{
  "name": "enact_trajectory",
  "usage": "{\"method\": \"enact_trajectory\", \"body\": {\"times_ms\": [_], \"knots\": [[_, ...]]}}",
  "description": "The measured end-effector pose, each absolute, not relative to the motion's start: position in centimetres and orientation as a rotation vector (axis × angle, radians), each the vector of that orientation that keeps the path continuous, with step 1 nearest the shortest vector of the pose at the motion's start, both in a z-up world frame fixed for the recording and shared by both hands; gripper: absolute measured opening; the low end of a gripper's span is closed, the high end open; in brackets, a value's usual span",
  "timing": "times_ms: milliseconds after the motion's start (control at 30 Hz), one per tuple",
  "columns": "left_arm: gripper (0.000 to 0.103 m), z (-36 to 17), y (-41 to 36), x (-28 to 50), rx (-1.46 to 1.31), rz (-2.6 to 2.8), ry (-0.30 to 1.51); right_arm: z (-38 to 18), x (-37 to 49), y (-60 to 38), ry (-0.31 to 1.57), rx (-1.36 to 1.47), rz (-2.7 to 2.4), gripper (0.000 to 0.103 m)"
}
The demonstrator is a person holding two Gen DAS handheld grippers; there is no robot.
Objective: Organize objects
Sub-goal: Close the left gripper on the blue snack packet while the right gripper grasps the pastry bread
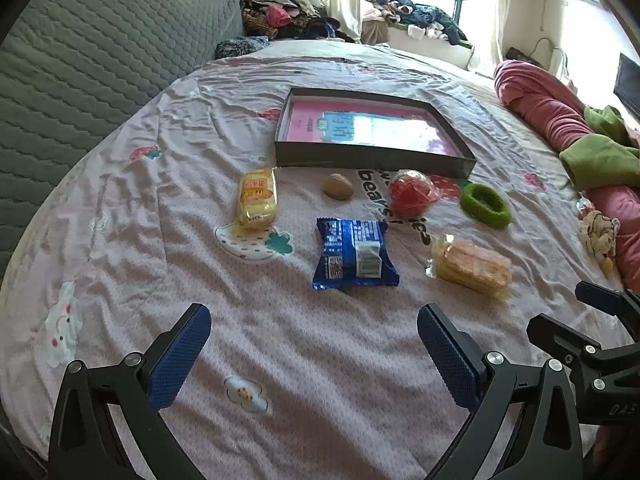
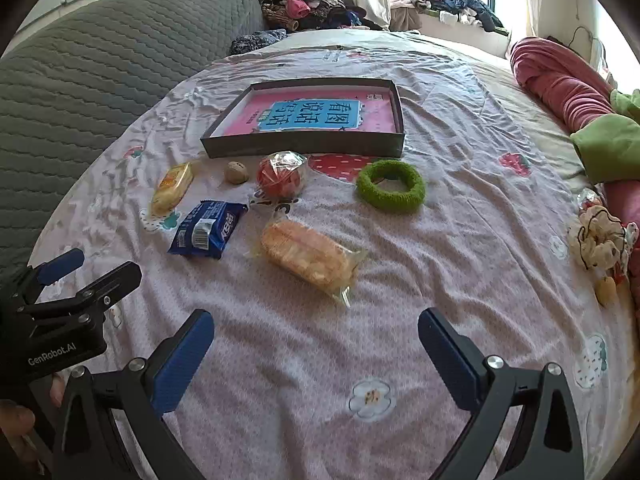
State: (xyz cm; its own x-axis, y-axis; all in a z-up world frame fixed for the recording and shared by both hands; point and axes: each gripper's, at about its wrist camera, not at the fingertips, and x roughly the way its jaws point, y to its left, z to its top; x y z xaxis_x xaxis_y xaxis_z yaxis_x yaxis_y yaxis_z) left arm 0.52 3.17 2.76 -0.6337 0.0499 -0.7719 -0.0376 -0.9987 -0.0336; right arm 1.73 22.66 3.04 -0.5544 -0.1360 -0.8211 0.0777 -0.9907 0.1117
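Observation:
On the pink bedsheet lie a blue snack packet, a yellow wrapped cake, a walnut, a red wrapped ball, a green hair scrunchie and an orange wrapped pastry. Behind them stands a shallow dark box with a pink book inside. My left gripper is open, short of the blue packet. My right gripper is open, short of the pastry. Both hold nothing.
A grey quilted headboard runs along the left. Rolled pink and green bedding lies at the right edge, with a small floral scrunchie near it. Clothes are piled by the window behind the bed.

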Motion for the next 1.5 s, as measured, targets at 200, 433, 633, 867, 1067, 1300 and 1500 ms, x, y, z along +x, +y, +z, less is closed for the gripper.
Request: {"method": "enact_trajectory", "body": {"times_ms": [200,433,633,867,1067,1300,1500], "knots": [[0.103,2.0,3.9,-1.5,-1.351,2.774,0.022,2.4,0.2,22.6,-0.051,1.436,-2.653,0.103],[0.103,1.4,4.8,-3.6,-1.357,2.757,0.048,1.8,-1.1,22.5,-0.009,1.448,-2.640,0.103],[0.103,0.7,4.8,-4.8,-1.373,2.749,0.058,1.1,-2.2,22.2,0.019,1.470,-2.606,0.103],[0.103,-0.2,5.0,-6.3,-1.396,2.727,0.075,0.1,-3.4,21.6,0.099,1.494,-2.567,0.103],[0.103,-1.2,5.5,-7.5,-1.428,2.716,0.071,-1.2,-4.8,21.2,0.150,1.527,-2.509,0.103],[0.103,-2.4,6.3,-8.6,-1.446,2.704,0.112,-2.2,-6.3,20.9,0.167,1.543,-2.480,0.103],[0.103,-3.5,6.0,-9.6,-1.512,2.677,0.072,-2.7,-7.1,20.8,0.141,1.556,-2.471,0.100]]}}
